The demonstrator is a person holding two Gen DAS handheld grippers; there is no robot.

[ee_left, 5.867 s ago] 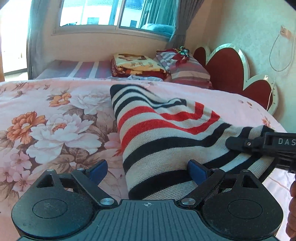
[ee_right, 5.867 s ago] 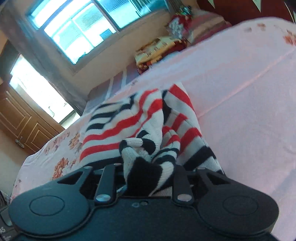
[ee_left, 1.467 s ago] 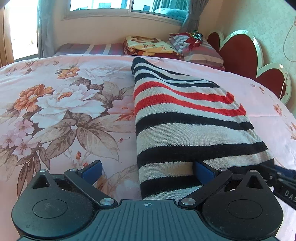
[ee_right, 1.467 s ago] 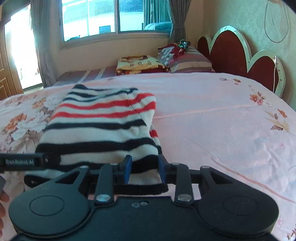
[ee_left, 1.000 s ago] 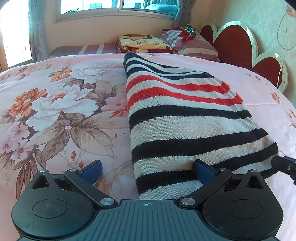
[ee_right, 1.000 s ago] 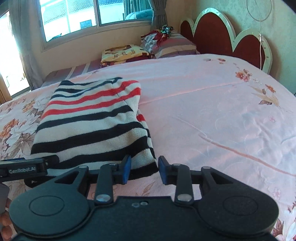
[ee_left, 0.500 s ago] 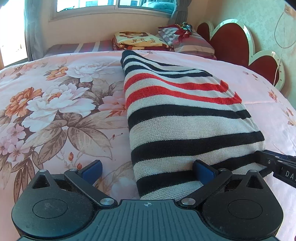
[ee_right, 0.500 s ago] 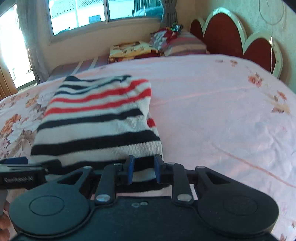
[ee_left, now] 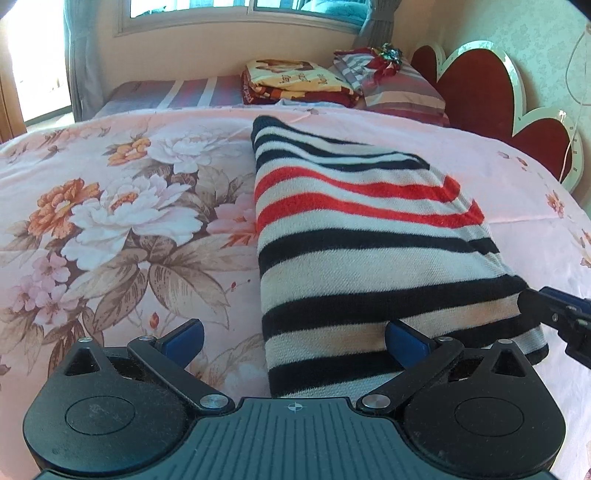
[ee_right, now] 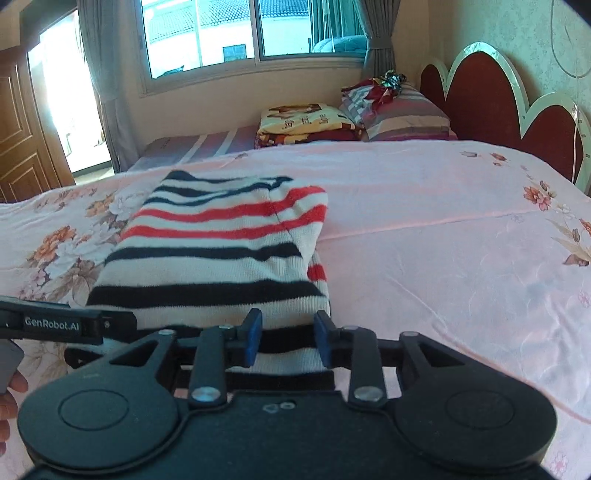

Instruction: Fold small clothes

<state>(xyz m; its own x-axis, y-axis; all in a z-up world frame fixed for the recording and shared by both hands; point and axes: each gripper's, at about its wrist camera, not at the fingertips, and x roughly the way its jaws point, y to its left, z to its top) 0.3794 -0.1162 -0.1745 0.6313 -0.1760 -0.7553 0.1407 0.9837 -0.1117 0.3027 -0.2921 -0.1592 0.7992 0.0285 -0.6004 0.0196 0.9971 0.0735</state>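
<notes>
A small knit sweater (ee_left: 354,236) with black, red and cream stripes lies folded into a long rectangle on the pink floral bedspread (ee_left: 110,206). My left gripper (ee_left: 295,336) is open wide at the sweater's near left corner, one pad on the bedspread and one over the knit. In the right wrist view the sweater (ee_right: 221,243) lies ahead, and my right gripper (ee_right: 286,341) straddles its near hem with the jaws partly apart. The right gripper's finger also shows at the right edge of the left wrist view (ee_left: 554,314).
Folded blankets (ee_left: 295,83) and a striped pillow (ee_left: 399,88) sit at the far side of the bed. A red heart-shaped headboard (ee_left: 498,107) stands at the right. A window (ee_right: 229,33) and a wooden door (ee_right: 22,125) lie beyond.
Over six seconds the bunched sweater was let go and laid flat. In the last half second my right gripper's jaws widened slightly at the hem. The left gripper barely moved.
</notes>
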